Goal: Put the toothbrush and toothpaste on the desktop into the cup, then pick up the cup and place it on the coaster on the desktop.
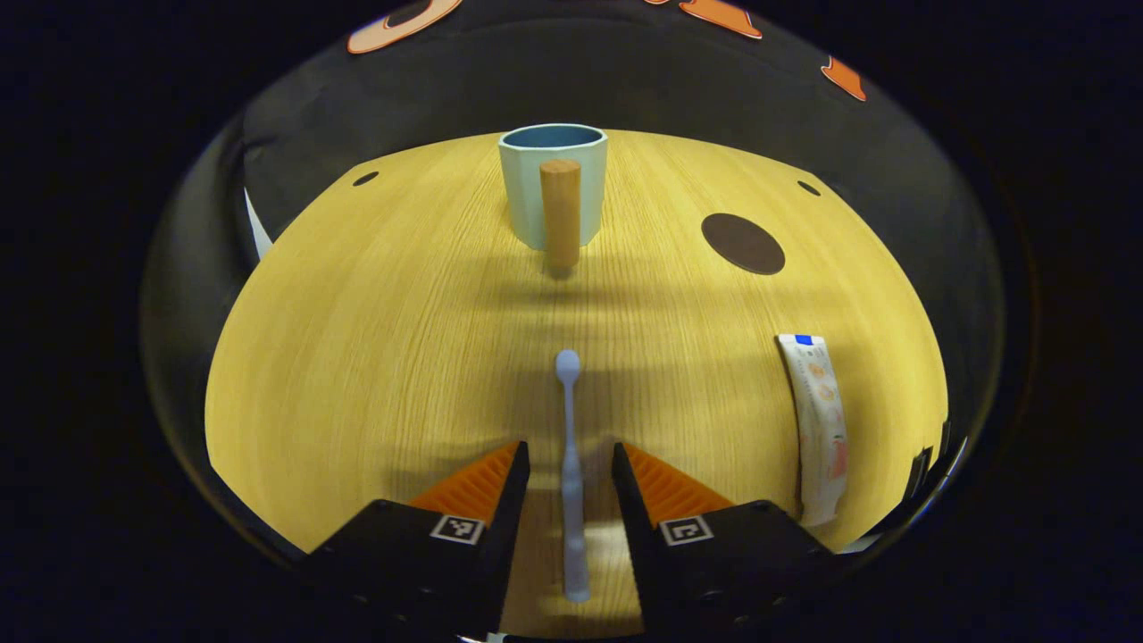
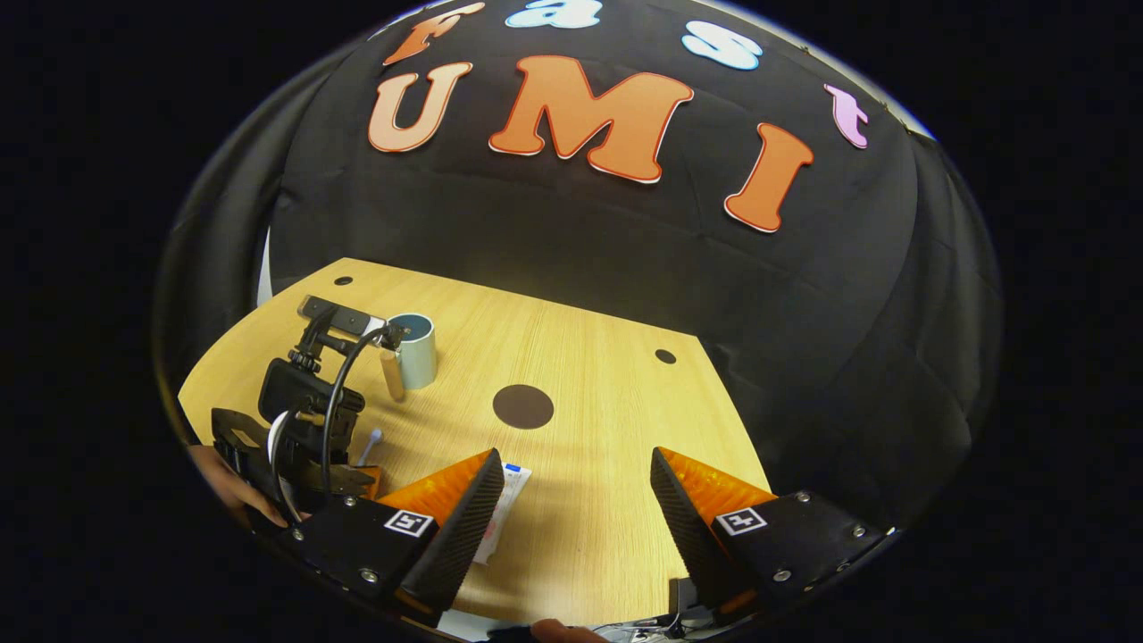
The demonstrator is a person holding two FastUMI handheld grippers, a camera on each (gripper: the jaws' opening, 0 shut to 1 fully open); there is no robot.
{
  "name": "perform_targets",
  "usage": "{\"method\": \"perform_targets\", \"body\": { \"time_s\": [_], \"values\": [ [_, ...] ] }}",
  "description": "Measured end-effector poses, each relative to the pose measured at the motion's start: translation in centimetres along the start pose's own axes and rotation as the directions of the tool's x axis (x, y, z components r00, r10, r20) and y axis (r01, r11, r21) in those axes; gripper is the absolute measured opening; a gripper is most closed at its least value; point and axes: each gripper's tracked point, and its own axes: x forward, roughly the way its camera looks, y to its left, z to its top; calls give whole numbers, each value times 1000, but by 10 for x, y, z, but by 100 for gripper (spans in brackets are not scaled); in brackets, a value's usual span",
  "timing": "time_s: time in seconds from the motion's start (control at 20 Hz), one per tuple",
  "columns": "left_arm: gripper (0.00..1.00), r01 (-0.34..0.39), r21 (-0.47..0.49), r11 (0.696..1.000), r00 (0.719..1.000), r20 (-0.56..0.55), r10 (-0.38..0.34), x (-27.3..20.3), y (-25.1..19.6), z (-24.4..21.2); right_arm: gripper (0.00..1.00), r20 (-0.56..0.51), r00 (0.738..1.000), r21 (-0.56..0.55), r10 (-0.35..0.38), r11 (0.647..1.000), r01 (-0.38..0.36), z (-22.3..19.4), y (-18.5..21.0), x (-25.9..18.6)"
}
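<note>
- Fingers of the left gripper (image 1: 569, 478) straddle the toothbrush (image 1: 570, 482), a narrow gap showing on each side of its handle; whether they press on it I cannot tell.
- Toothbrush lies on the table (image 1: 375, 357) lengthwise between those fingers, its head pointing toward the cup (image 1: 552, 186).
- Judged from this, the step in hand is gripping the toothbrush: close squarely on the handle, keep it centred, then lift before tilting it over the cup's open mouth.
- Cup stands upright at the far side of the table, its wooden handle facing the left gripper; the way to it looks free.
- Coaster (image 1: 743, 243), a dark disc, lies right of the cup, apart from it, with nothing on it.
- Toothpaste (image 1: 820, 429) lies flat farther right near the table's edge, well apart from the toothbrush.
- Right gripper (image 2: 571, 491) hangs above the table with its fingers wide and nothing between them; the toothpaste sits just beside its left finger, so a small shift would line it up.
</note>
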Motion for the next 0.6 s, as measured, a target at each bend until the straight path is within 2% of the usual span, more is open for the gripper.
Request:
{"method": "perform_targets", "body": {
  "time_s": [0.05, 0.15, 0.25, 0.35, 0.4, 0.45, 0.6],
  "values": [
    [43, -6, 10, 1000, 1000, -1, 6, 1, 2, 4, 99, -7, 1000, 2, 4, 1000, -4, -1, 1, 1],
    [27, -17, 6, 1000, 1000, -16, 18, 3, 6, 10, 99, -27, 1000, 7, 10, 1000, -10, -6, 2, 6],
    [16, -13, -10, 1000, 1000, -24, 13, 6, 8, 21, 99, -54, 998, 15, 23, 1000, -22, -12, 6, 9],
    [14, 11, -21, 1000, 1000, -29, -11, 10, 9, 36, 99, -85, 996, 25, 41, 999, -39, -21, 7, 13],
    [14, 13, -30, 999, 999, -35, -15, 7, 17, 17, 99, -100, 994, 29, 49, 999, -46, -28, 10, 14],
    [9, 21, -30, 999, 999, -33, -22, 3, 10, 27, 99, -114, 992, 30, 54, 998, -51, -34, 15, 15],
    [7, 38, -35, 999, 999, -25, -39, 9, 12, 31, 99, -158, 985, 31, 73, 997, -69, -48, 26, 24]
  ]
}}
